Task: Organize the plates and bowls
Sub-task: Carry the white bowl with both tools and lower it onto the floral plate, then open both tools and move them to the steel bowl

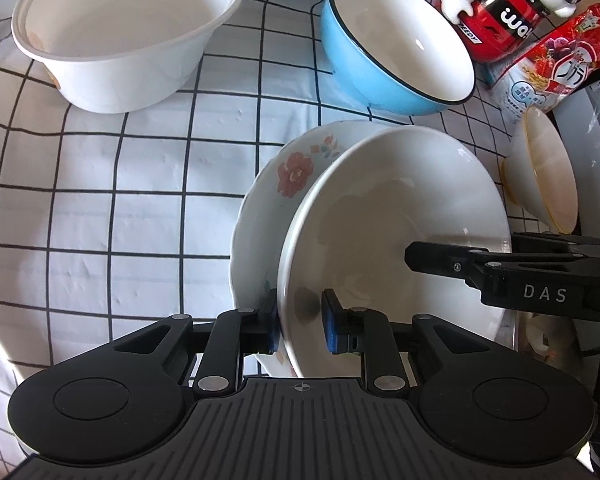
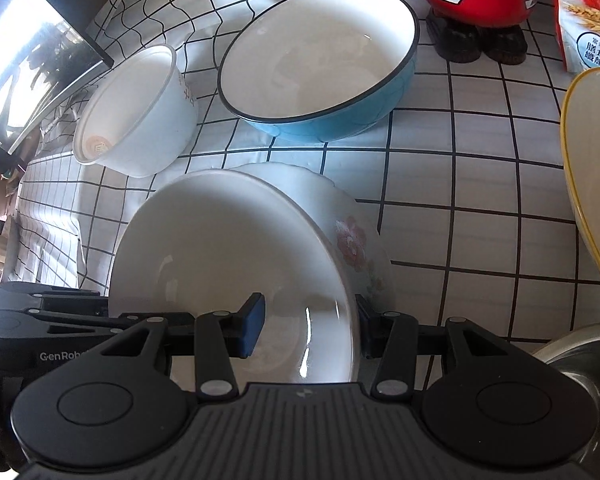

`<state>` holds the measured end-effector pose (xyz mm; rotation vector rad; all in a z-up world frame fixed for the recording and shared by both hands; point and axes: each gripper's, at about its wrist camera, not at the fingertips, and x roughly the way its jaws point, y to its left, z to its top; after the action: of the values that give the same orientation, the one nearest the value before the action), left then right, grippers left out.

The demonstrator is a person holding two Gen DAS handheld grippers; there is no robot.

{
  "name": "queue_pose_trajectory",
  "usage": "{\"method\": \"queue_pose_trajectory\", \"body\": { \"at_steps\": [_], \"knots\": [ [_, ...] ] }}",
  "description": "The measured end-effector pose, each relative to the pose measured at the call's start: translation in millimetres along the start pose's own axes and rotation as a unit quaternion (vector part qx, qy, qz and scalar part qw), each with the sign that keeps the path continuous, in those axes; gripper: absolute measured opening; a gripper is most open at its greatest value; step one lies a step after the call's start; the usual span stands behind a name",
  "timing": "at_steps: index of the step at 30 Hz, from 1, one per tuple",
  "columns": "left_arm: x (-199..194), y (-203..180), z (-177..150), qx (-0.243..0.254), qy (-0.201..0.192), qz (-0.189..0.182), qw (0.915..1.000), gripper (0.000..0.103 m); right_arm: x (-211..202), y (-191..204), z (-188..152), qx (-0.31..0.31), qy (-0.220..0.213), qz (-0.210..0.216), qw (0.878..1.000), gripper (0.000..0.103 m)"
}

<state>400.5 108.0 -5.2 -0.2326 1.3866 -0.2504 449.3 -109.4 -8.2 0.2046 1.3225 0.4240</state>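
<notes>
A plain white plate [image 1: 400, 216] [image 2: 220, 248] lies on top of a floral plate [image 1: 292, 168] [image 2: 356, 240] on the checked cloth. My left gripper [image 1: 302, 322] straddles the white plate's near left rim. Its outer pad [image 1: 274, 326] touches the rim's outside, and a gap shows at the inner pad, so it is open. My right gripper [image 2: 312, 324] [image 1: 462, 246] straddles the opposite rim. One pad [image 2: 254, 328] stands well inside the plate and the other finger sits outside the rim, so it is open too.
Behind the plates stand a white paper bowl [image 1: 116, 36] [image 2: 136, 116] and a blue enamel bowl [image 1: 396, 40] [image 2: 320, 64]. A yellow-rimmed bowl [image 1: 548, 172] [image 2: 592, 184] sits to the right. A red toy figure [image 1: 500, 12], a snack bag [image 1: 556, 60] and a metal vessel [image 2: 580, 360] crowd the right side.
</notes>
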Motion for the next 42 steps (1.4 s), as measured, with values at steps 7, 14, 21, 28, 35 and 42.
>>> {"method": "queue_pose_trajectory", "body": {
  "at_steps": [7, 14, 21, 28, 35, 42],
  "knots": [
    [-1.4, 3.0, 0.3, 0.000, -0.005, -0.004, 1.0000, 0.022, 0.9, 7.6, -0.8, -0.018, -0.003, -0.017, 1.000, 0.047],
    [-3.7, 2.3, -0.8, 0.010, -0.006, -0.005, 0.9999, 0.022, 1.7, 11.6, -0.4, -0.027, 0.000, -0.027, 0.999, 0.047],
    [-8.2, 12.0, 1.0, 0.004, -0.007, -0.025, 0.9997, 0.021, -7.8, 14.5, 3.1, -0.038, -0.011, -0.034, 0.999, 0.047],
    [-15.5, 12.6, 0.4, 0.010, -0.015, -0.024, 0.9996, 0.021, -12.2, 15.4, 5.1, -0.044, -0.016, -0.036, 0.998, 0.047],
    [-34.2, 11.8, 0.6, 0.030, -0.056, -0.012, 0.9979, 0.020, -12.1, 16.3, 0.1, -0.039, -0.021, -0.044, 0.998, 0.047],
    [-66.7, 13.9, 0.8, 0.039, -0.125, -0.017, 0.9913, 0.021, -29.4, 19.1, -7.5, -0.029, -0.079, -0.072, 0.994, 0.047]
  ]
}}
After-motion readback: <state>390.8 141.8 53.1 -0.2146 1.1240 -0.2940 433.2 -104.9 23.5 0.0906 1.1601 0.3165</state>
